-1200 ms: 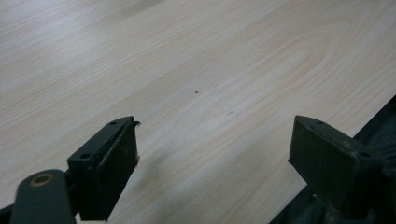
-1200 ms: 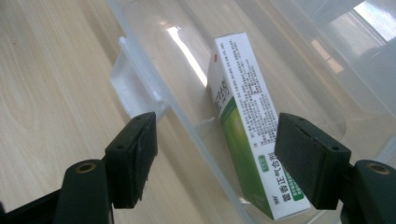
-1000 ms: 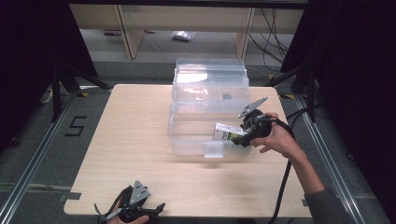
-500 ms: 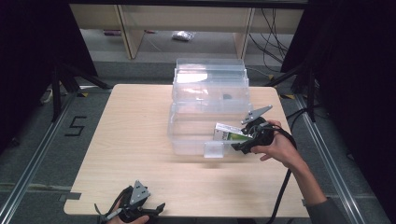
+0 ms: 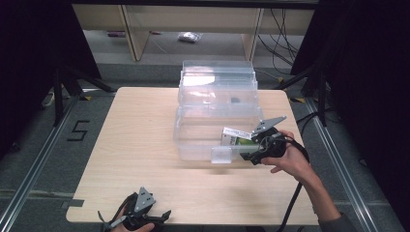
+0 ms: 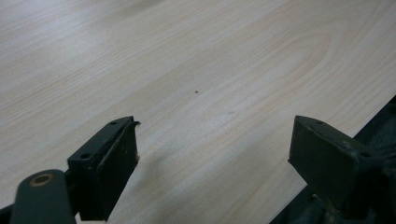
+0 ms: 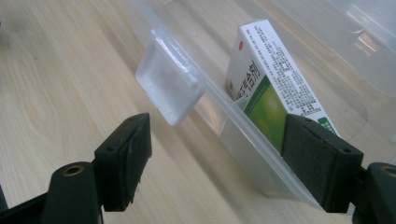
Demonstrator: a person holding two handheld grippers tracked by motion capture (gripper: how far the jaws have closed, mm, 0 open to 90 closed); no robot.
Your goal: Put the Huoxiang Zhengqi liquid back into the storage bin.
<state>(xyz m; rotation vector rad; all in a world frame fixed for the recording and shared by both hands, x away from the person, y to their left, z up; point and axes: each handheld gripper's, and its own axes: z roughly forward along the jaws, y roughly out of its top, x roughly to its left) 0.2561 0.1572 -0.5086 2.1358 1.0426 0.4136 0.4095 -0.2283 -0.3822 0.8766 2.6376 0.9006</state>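
The green and white box point(image 7: 271, 88) already sits inside the open clear drawer point(image 5: 212, 145) at middle right of the high view, the right gripper point(image 5: 249, 153) has just been opening with nothing pinched, the left gripper point(image 5: 145, 220) rests open, so closing the drawer looks left.

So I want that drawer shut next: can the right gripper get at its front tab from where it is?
Probably yes: the right gripper is open, the tab just ahead, nothing between them.

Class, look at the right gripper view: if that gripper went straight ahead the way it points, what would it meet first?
Most likely the front wall of the clear drawer, which runs between the open fingers of the right gripper. The handle tab sits just left of that line, and the box stands behind the wall. Depth is hard to judge.
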